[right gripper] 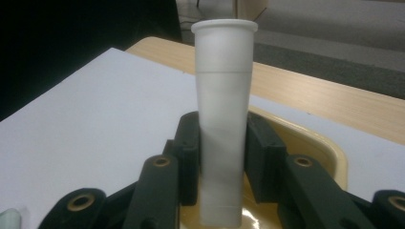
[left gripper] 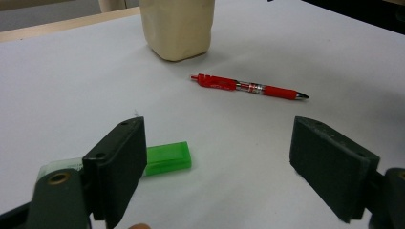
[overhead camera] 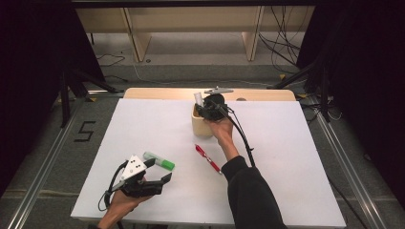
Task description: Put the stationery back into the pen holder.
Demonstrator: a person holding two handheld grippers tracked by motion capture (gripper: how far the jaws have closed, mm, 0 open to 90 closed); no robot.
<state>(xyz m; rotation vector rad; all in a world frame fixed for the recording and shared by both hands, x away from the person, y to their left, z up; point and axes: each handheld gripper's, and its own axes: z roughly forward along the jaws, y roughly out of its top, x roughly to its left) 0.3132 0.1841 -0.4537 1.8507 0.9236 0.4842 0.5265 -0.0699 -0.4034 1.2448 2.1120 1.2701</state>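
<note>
A: Right gripper (right gripper: 222, 157) first — clamping the white, flared-top plastic tube (right gripper: 224, 105) between both black pads, upright, lower end dipping inside the cream, square-mouthed plastic holder (right gripper: 334, 152).

B: Placing, then, or lifting out?

A: Hard to tell from a single look. Probably lowering the tube into the holder, with the bottom hanging just above the glossy floor.

B: And the left gripper (left gripper: 219, 157)?

A: Hovering low over the white sheet (overhead camera: 143, 124), jaws spread wide, gripping nothing. Lying just beside the left pad: a green-capped, pale-bodied marker (left gripper: 165, 160). Farther out, between marker and holder: 1 red click pen with a clear grip (left gripper: 248, 87).

B: So 2 items waiting on the sheet?

A: Looking that way. The holder standing near the far edge, in front of the pale wooden tabletop (overhead camera: 157, 93).

B: Next move?

A: Sinking the tube until resting on the floor, then easing the pads apart without tipping it. After that, likely closing the left jaws squarely around the marker.
</note>
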